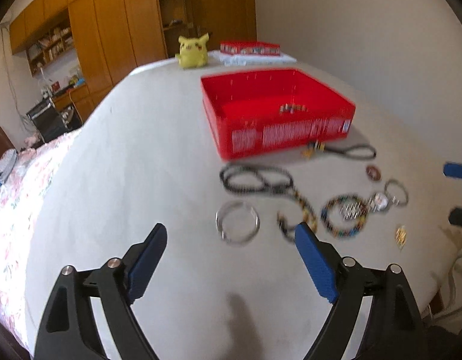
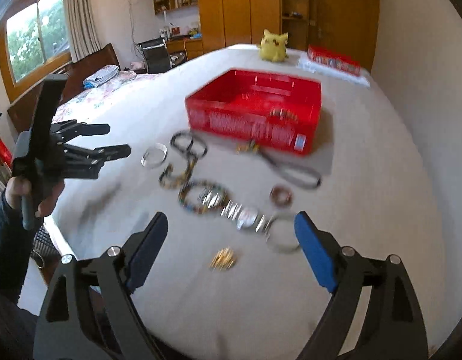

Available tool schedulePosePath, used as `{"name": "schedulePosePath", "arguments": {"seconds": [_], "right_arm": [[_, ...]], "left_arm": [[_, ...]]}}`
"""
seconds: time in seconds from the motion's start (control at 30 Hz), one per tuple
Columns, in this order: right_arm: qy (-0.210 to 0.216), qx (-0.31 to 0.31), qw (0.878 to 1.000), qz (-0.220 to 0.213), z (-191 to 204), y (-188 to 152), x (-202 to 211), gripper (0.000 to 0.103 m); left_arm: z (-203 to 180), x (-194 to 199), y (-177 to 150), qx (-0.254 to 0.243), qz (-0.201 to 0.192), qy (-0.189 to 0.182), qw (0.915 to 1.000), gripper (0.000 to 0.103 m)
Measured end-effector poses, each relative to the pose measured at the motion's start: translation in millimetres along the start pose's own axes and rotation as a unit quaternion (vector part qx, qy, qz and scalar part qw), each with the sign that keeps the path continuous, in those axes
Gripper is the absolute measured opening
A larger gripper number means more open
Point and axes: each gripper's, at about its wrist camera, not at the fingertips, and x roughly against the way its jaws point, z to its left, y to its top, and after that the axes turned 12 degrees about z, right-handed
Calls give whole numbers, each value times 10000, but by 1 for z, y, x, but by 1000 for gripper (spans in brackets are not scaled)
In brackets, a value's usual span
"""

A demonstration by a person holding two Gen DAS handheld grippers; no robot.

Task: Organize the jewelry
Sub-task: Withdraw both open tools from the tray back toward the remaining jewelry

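1. Below the left wrist camera, the left claw (image 1: 231, 237) stands wide apart, holding nothing, above the white bed (image 1: 159, 150). Jewelry lies loose in front of the red box (image 1: 278, 138); a clear bangle (image 1: 237, 222) sits nearest.
2. From the right wrist view, the right claw (image 2: 231, 228) gapes empty over a gold piece (image 2: 223, 259) and a watch (image 2: 245, 217).

Box (image 2: 254, 120) mid-bed w/ beads (image 2: 283, 114) inside; bangle (image 2: 153, 156), bracelets (image 2: 189, 145) in front; plush (image 2: 272, 46) behind.

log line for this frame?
left gripper: open, empty | right gripper: open, empty | red box: one beaded piece inside | other jewelry: on bed
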Motion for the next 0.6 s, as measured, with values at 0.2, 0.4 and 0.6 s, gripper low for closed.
{"name": "schedulePosePath", "arguments": {"seconds": [0.2,0.4,0.6], "right_arm": [[319,-421,9976,437,3,-30,-35,70],[403,-634,9954,597,-3,-42,-50,66],[325,-478,9964,619,0,-42,-58,62]], "left_arm": [[5,-33,-14,70,311,9,9995,87],[6,-55,-12,50,447,102,9989,87],[6,-63,-4,76,365,130,9992,89]]}}
